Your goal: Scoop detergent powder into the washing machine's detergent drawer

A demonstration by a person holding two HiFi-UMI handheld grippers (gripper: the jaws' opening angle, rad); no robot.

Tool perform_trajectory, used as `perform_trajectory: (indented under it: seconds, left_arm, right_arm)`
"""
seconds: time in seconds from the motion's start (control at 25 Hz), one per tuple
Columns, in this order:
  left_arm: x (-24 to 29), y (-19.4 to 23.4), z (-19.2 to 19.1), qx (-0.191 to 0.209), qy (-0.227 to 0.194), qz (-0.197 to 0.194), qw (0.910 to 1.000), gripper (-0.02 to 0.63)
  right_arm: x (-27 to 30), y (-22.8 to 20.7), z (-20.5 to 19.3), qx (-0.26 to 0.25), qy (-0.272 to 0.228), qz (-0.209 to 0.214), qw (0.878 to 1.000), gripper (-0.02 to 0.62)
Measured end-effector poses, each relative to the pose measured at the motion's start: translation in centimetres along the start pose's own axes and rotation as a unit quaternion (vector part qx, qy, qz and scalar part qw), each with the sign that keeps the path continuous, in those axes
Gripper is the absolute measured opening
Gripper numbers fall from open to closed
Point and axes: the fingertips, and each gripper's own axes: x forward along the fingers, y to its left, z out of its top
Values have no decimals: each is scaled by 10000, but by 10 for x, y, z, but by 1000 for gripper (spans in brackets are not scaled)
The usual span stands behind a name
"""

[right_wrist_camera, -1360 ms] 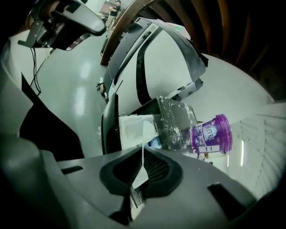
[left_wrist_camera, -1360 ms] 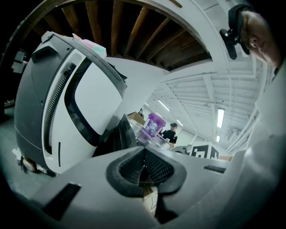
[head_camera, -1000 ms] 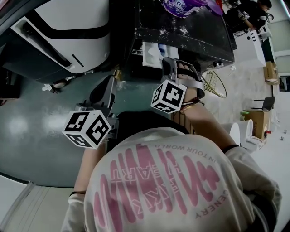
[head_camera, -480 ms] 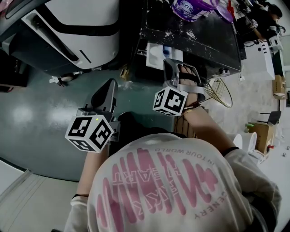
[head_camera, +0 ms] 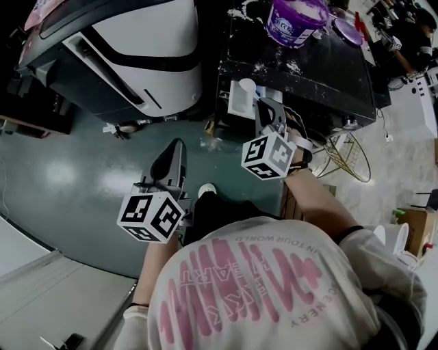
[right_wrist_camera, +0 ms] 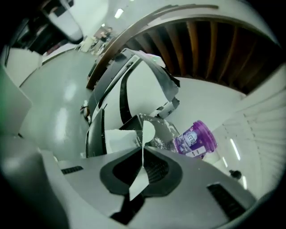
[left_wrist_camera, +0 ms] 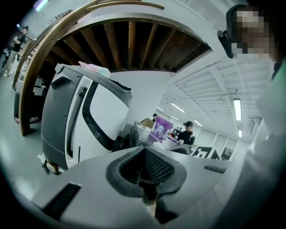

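Shifted since a second ago: the head view now takes in the whole purple detergent tub, and the right claw has rolled a little at the drawer. The scoop is white and thin, seen edge-on in the right gripper view: a flat handle with a rounded head. The right claw is clamped on that handle, and the head pokes out past the tips. In the head view the scoop's head sits just over the white detergent drawer, which is pulled out from under the black counter. Whether there is powder in the scoop can't be made out. White powder specks litter the counter near the tub. The left claw is closed on nothing and is off over the green floor, well apart from the drawer and pointing toward the white-and-black washing machine. The person's shirt blocks the lower head view and hides both forearms' near ends. The drawer's compartments are too small to tell apart.
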Motion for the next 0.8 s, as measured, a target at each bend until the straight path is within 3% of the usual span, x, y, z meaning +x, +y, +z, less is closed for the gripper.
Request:
perform_trajectory:
  seconds: [0.12, 0.2, 0.28, 0.36, 0.44, 0.52, 0.72, 0.8]
  left_arm:
    - [-6, -9, 7, 83, -83, 56, 9999, 2]
    - [-7, -14, 11, 142, -117, 73, 9998, 2]
    - [-7, -22, 15, 203, -136, 72, 9997, 0]
    - [-4, -30, 17, 236, -147, 59, 9996, 2]
    - [-2, -40, 14, 244, -126, 31, 9996, 2]
    - [2, -49, 8, 265, -70, 9, 9996, 2]
    - [11, -76, -10, 429, 43, 43, 9991, 2]
    - [12, -86, -16, 476, 48, 79, 9988, 2]
  right_arm:
    - [-6, -8, -3, 1298, -36, 389, 9908, 6]
    - [-9, -10, -7, 2434, -39, 818, 9664, 6]
    - [-13, -10, -13, 3700, -31, 1276, 9202, 6]
    - [-20, -9, -20, 4850, -10, 1655, 8587, 6]
    - [-28, -6, -30, 5667, 29, 1897, 8018, 6]
    - [-38, -5, -36, 6080, -6, 2022, 7678, 6]
    - [-70, -1, -34, 6646, -357, 2381, 7074, 8]
    - [-84, -3, -31, 6772, -612, 2456, 6909, 8]
